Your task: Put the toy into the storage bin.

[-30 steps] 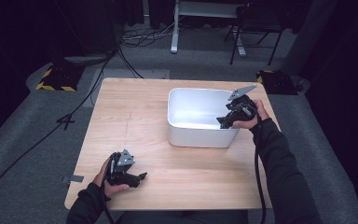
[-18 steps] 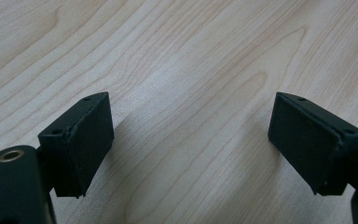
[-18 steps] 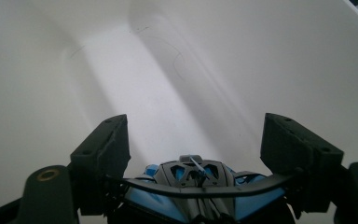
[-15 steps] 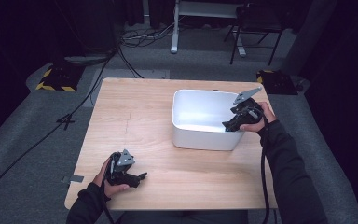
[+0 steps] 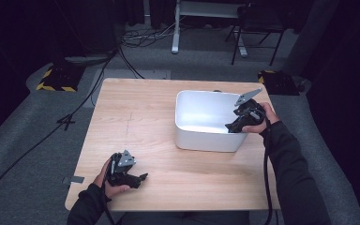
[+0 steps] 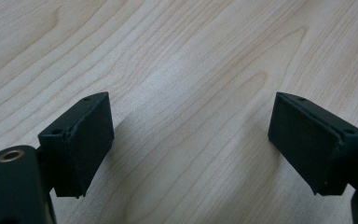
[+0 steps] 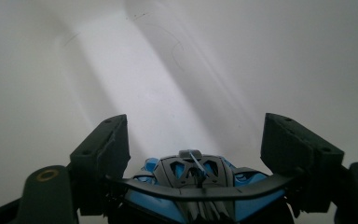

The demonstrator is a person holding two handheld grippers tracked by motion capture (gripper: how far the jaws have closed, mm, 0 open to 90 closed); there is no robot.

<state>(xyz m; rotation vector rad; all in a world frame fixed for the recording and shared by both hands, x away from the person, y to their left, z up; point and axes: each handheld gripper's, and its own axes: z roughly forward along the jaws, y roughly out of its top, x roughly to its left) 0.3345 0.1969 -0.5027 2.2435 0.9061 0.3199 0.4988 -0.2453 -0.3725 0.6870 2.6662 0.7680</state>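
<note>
- A pale wooden table [image 5: 145, 122] is seen from above, with a white plastic bin [image 5: 187, 119] standing on its right half.
- The right gripper [image 5: 232, 126] reaches over the bin's right rim, and its jaws are clamped on a blue and black toy car [image 7: 193, 186].
- In the right gripper view, the toy car sits between the two black jaws, with the bin's white inner wall behind it.
- Compared with a second ago, the bin and the right hand sit a little farther toward the table's right side; the grip on the toy car is unchanged.
- That suggests the toy car is about to be set down inside the bin, though it is not yet released.
- The left gripper [image 5: 143, 177] rests near the table's front left edge, well apart from the bin.
- Its jaws stand wide apart over bare wood and hold nothing.
</note>
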